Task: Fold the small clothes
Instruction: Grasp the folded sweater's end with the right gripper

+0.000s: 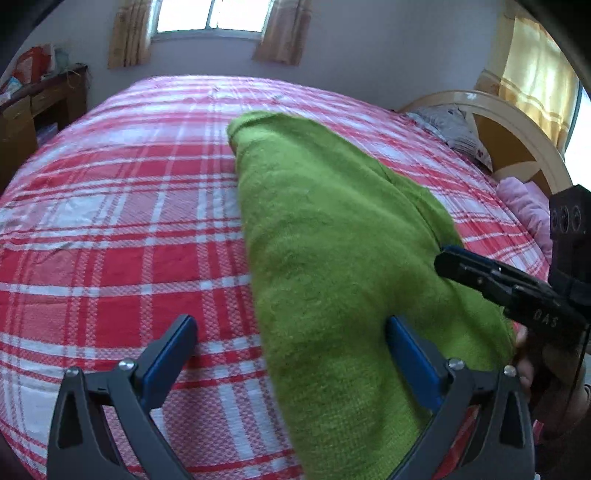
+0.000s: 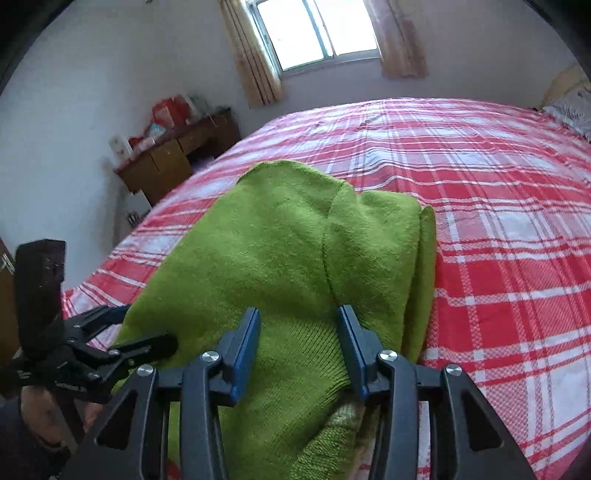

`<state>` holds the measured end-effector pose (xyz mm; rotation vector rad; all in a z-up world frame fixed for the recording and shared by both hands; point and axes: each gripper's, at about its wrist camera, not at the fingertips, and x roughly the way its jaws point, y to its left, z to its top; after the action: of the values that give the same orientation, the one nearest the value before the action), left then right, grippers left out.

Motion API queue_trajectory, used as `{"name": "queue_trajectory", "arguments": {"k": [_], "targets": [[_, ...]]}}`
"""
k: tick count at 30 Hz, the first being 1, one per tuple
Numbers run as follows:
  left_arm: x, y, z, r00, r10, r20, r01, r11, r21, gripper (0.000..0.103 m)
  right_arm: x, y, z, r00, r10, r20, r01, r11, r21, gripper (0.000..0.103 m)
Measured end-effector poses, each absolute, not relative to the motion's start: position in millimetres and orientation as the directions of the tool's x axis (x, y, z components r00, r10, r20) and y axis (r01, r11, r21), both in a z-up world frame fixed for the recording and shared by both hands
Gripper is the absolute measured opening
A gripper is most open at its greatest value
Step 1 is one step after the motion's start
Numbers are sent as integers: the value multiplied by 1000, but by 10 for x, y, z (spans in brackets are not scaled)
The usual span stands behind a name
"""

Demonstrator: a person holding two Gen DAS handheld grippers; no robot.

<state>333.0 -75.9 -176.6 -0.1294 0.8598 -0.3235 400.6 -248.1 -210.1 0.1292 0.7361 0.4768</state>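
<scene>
Fingers of the left gripper (image 1: 291,354) are standing wide apart, released, with one blue-padded finger over the plaid bedspread (image 1: 122,236) and the other lying along the green sweater (image 1: 325,236); nothing is being pinched between them. Those of the right gripper (image 2: 299,347) are standing partly apart over the sweater's ribbed hem, the knit lying between the blue pads (image 2: 246,350); whether the pads are pressing on it cannot be told.

That sweater, a fuzzy lime-green knit, is lying folded lengthways into a long tapering strip on the bed, with one layer overlapping another along a soft seam and the ribbed band nearest the right-hand camera. Its nap is looking brushed and woolly, the hem more tightly ribbed.

Beneath it the bedspread is showing a waffle-textured check of red, pink and white. A curved cream headboard (image 1: 517,122) is rising at one end, with a floral pillow (image 1: 454,129) and a pink bundle (image 1: 524,199) beside it. A wooden desk (image 2: 173,158) cluttered with boxes is standing against the pale wall, beneath a bright window (image 2: 314,33) framed by beige curtains (image 2: 251,55).
</scene>
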Motion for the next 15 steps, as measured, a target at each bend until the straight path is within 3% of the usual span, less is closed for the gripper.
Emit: {"name": "queue_trajectory", "arguments": {"k": [6,8,9,11,15], "targets": [[3330,-761,-1774,600,-354,-718,238,935,-262,103,3966,-2552,-1941,648,518,-558,-380,855,353,46],[3329,-777,-1776,599,-352,-719,239,936,-258,103,3918,-2695,-1852,689,520,-505,-340,847,408,65],[3327,-784,-1776,600,-352,-719,241,936,-257,103,3925,-2811,-1801,722,508,-470,-305,843,443,80],[3323,-786,-1778,596,-364,-716,251,931,-264,103,3995,-2950,-1768,747,493,-445,-264,836,482,84],[3317,-763,-1776,593,-397,-701,268,918,-293,98,4403,-3055,-1932,680,469,-564,-160,845,510,84]]}}
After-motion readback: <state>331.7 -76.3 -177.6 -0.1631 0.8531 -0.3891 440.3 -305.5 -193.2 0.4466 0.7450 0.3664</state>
